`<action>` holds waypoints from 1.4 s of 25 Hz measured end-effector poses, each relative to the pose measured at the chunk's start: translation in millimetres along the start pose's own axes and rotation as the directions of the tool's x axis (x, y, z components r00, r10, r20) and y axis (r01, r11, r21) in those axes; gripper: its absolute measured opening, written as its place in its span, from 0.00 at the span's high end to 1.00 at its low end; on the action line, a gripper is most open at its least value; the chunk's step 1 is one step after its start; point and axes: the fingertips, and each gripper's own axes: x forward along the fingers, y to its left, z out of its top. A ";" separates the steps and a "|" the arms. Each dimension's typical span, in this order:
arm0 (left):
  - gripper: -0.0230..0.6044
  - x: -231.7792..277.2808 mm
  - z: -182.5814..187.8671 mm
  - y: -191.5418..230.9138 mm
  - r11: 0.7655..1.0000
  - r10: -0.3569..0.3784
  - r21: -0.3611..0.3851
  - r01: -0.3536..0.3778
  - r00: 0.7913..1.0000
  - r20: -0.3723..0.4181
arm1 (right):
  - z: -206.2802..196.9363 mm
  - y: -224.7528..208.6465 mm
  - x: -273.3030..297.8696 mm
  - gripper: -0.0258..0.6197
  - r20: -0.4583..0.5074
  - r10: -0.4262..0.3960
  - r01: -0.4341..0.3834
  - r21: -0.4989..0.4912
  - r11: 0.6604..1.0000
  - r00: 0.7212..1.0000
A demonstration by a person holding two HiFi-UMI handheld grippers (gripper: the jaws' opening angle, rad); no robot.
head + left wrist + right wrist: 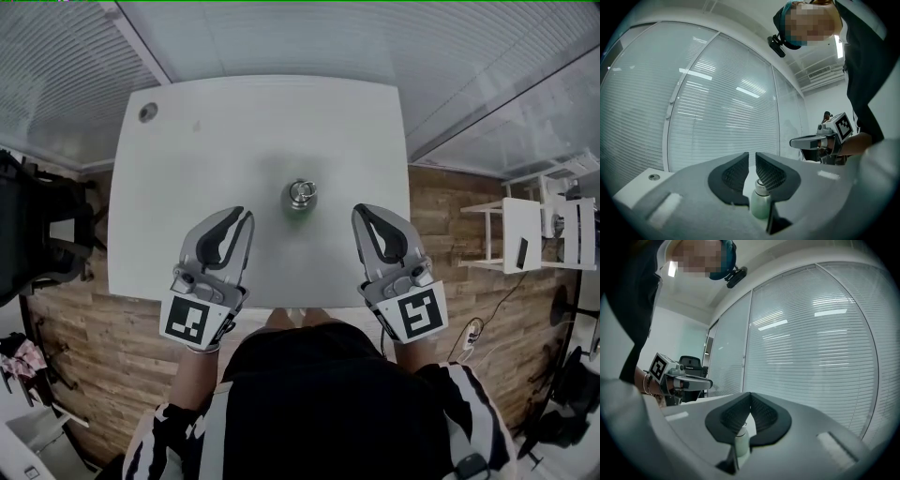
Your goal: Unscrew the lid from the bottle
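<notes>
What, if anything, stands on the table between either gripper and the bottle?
Nothing visible does. The bottle stands alone in the middle of the table. Only bare tabletop lies between it and the left gripper and the right gripper, which sit on either side of it, near the table's front edge.

Item 1: my left gripper (246, 214). It sits at 7 o'clock in the head view, held level, nose aimed toward 1 o'clock. The jaws stand a thin slit apart and the pads do not meet. The left cube (195, 321) is at the rear, over my wrist.

Item 2: my right gripper (361, 210). It sits at 5 o'clock, held level, nose aimed toward 11 o'clock. The jaws are closed with the tips touching. The right cube (418, 314) is at the rear.

Item 3: my left forearm (192, 375). It is bare and runs back toward 6 o'clock into striped sleeves (155, 441).

Item 4: the pair. The grippers are abreast and well apart, noses converging.
</notes>
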 end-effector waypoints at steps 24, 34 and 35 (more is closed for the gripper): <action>0.45 22.9 -56.6 -29.1 0.983 -0.181 0.002 0.181 0.981 -0.077 | -23.5 -14.7 5.5 0.96 -0.043 -0.033 0.033 0.011 0.999 0.999; 0.32 33.3 -84.8 -39.9 0.969 -0.241 0.025 0.247 0.961 -0.132 | -32.0 -16.6 6.9 0.96 -0.065 -0.037 0.038 0.009 0.999 0.997; 0.31 35.2 -87.6 -39.6 0.968 -0.242 0.026 0.248 0.960 -0.137 | -33.6 -17.6 6.2 0.96 -0.065 -0.036 0.037 0.001 0.999 0.997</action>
